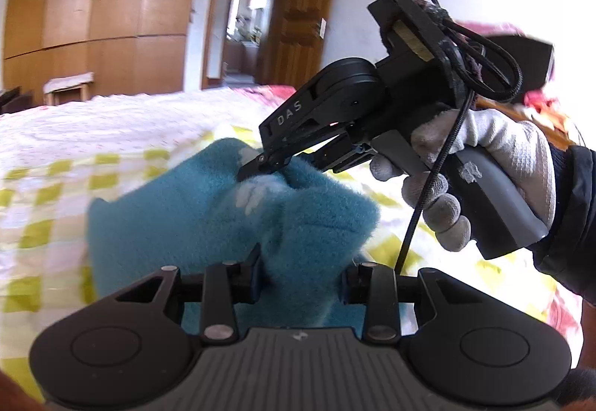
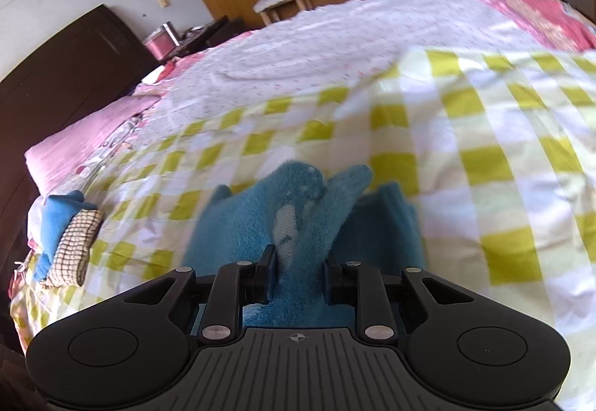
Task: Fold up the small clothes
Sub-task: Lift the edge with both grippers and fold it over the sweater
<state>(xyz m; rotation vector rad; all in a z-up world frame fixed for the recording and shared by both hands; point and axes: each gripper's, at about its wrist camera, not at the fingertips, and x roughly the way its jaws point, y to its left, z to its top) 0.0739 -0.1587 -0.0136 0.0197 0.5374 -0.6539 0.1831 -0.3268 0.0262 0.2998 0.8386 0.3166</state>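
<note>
A teal fleece garment with a pale patch hangs bunched above the yellow-and-white checked bed cover. My left gripper is shut on its near edge, and the fleece fills the gap between the pads. A white-gloved hand holds my right gripper, whose tips pinch the garment's upper fold. In the right wrist view my right gripper is shut on a ridge of the teal garment, which drapes down onto the checked cover.
A small pile of folded clothes, blue and checked, lies at the bed's left edge near the dark headboard. A pink quilt covers the far corner. Beyond the bed stand a wooden wardrobe, a stool and an open doorway.
</note>
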